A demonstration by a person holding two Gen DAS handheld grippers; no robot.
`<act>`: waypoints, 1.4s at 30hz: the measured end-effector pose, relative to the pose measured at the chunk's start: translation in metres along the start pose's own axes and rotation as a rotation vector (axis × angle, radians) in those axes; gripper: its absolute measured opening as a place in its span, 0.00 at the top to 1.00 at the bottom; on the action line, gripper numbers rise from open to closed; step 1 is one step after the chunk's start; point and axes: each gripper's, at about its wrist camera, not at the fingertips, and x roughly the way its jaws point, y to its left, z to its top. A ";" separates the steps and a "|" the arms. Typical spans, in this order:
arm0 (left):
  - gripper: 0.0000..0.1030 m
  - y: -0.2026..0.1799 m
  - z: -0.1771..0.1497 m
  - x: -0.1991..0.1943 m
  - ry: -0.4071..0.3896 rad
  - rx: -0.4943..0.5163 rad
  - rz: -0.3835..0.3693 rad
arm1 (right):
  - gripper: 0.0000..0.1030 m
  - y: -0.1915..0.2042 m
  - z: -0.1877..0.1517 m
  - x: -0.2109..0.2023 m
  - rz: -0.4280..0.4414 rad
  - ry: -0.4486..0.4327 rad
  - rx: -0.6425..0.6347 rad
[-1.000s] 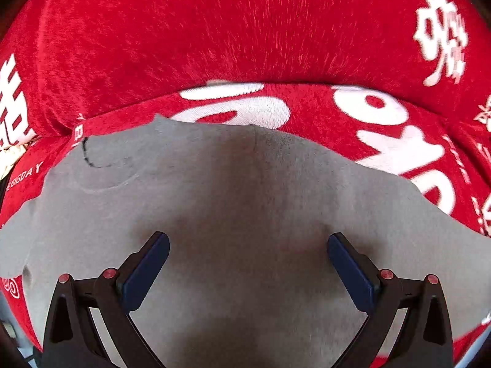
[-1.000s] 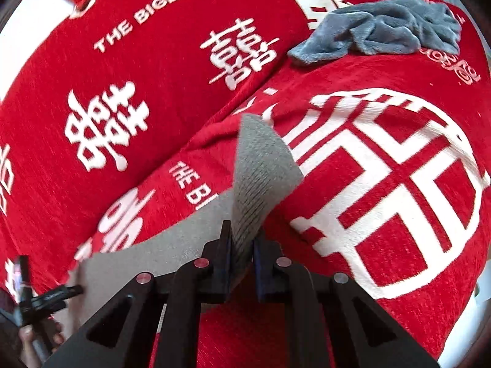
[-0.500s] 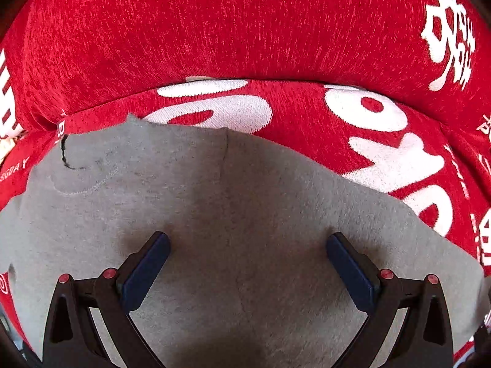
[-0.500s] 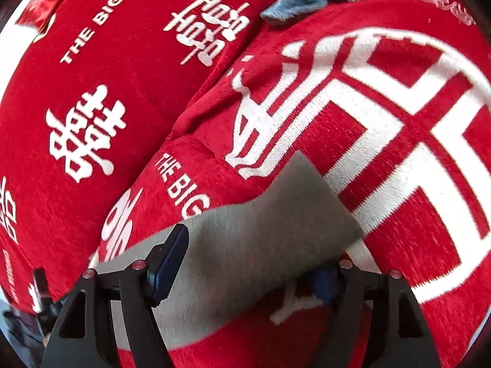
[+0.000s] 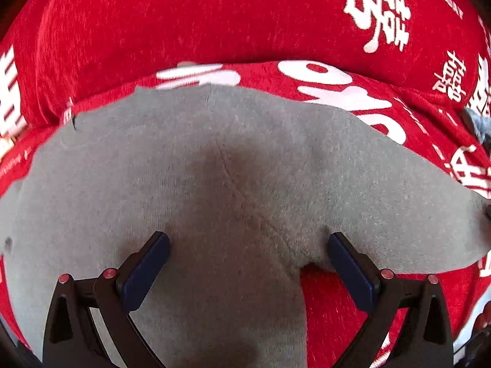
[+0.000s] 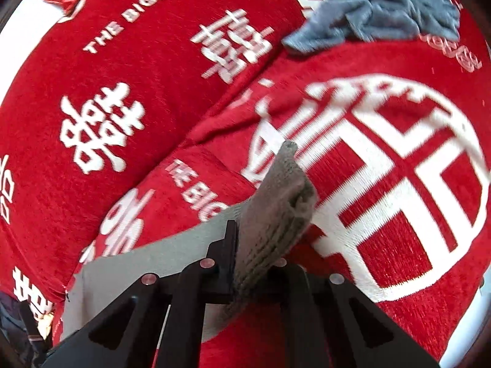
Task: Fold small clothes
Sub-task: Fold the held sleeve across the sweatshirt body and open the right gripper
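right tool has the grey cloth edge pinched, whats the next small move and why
Probably lift the right tool and carry the pinched end of the grey garment over toward the flat part. Its jaws have just closed on the cloth's edge, which stands up bunched, while the left tool hangs open above the spread fabric on the red cover, gripping nothing.

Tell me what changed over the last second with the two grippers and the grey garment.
The right gripper let go of the grey garment half a second ago, then closed again and now pinches its ribbed cuff, which stands up between the jaws. The left gripper slid over the garment toward its edge, so red cover now shows there. It stayed open; the blue-grey cloth lay unmoved.
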 end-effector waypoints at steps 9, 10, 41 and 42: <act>0.00 0.080 -0.028 -0.034 -0.054 -0.131 -0.009 | 0.93 0.160 0.002 -0.067 0.101 -0.115 -0.276; 0.00 0.096 -0.030 -0.034 -0.048 -0.167 -0.009 | 0.93 0.187 -0.004 -0.070 0.126 -0.114 -0.311; 0.00 0.371 -0.135 -0.058 -0.115 -0.666 0.004 | 0.27 0.531 -0.349 0.030 0.335 0.387 -1.019; 0.00 0.369 -0.134 -0.062 -0.125 -0.664 0.012 | 0.27 0.530 -0.336 0.017 0.386 0.390 -1.002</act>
